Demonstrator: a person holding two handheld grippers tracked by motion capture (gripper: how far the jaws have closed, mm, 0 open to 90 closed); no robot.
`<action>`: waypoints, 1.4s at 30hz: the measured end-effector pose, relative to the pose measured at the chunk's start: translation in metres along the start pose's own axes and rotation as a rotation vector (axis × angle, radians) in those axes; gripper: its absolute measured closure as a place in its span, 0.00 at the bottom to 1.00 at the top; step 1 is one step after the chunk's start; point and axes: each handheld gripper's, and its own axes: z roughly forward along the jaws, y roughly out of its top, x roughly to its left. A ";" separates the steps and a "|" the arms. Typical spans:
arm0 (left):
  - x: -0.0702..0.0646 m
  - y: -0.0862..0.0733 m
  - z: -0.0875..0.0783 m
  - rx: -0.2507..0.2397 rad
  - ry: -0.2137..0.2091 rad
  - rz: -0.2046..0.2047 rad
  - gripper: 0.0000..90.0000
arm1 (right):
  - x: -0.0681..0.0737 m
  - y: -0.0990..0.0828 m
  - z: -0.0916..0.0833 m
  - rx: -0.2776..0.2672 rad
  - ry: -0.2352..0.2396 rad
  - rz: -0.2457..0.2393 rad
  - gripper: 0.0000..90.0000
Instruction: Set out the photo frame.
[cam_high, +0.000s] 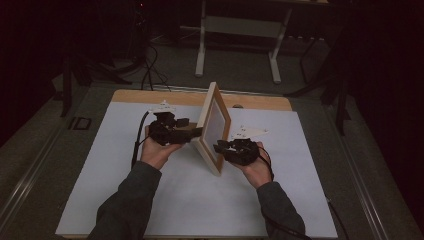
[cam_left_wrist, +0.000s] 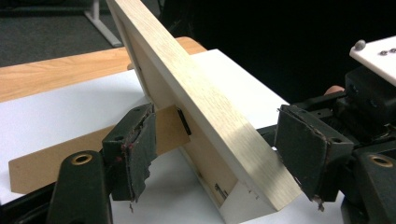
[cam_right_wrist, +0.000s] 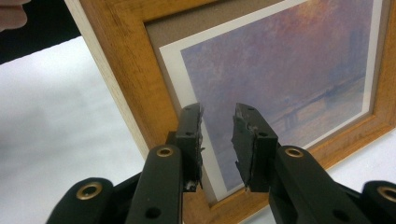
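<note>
A wooden picture frame (cam_high: 214, 125) stands tilted on its lower edge in the middle of the white mat (cam_high: 125, 190). In the right gripper view its front (cam_right_wrist: 126, 79) holds a hazy purple print (cam_right_wrist: 289, 60). My left gripper (cam_high: 192, 131) is behind the frame. In the left gripper view its jaws (cam_left_wrist: 219, 140) stand open wide, with the frame's pale side edge (cam_left_wrist: 205, 98) and the brown easel leg (cam_left_wrist: 70, 158) between them. The pads are not pressing on the frame. My right gripper (cam_high: 222, 147) is at the frame's front. Its jaws (cam_right_wrist: 218, 126) are open a narrow gap, empty, pointing at the print.
The mat covers a wooden table whose bare edge (cam_high: 150, 96) shows at the back. Beyond it are the legs of a white desk (cam_high: 240, 30) and cables on the dark floor (cam_high: 150, 65). The person's sleeves (cam_high: 125, 210) come in from below.
</note>
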 end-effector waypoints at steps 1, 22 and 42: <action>-0.002 -0.001 0.002 0.005 0.003 0.006 0.33 | 0.000 0.000 0.000 0.000 0.000 0.000 0.80; -0.016 -0.014 0.019 0.068 0.025 0.040 0.41 | -0.015 -0.004 -0.016 -0.027 -0.039 0.044 0.80; -0.018 -0.012 0.013 0.085 0.083 0.056 0.57 | -0.020 -0.004 -0.021 -0.039 -0.054 0.052 0.80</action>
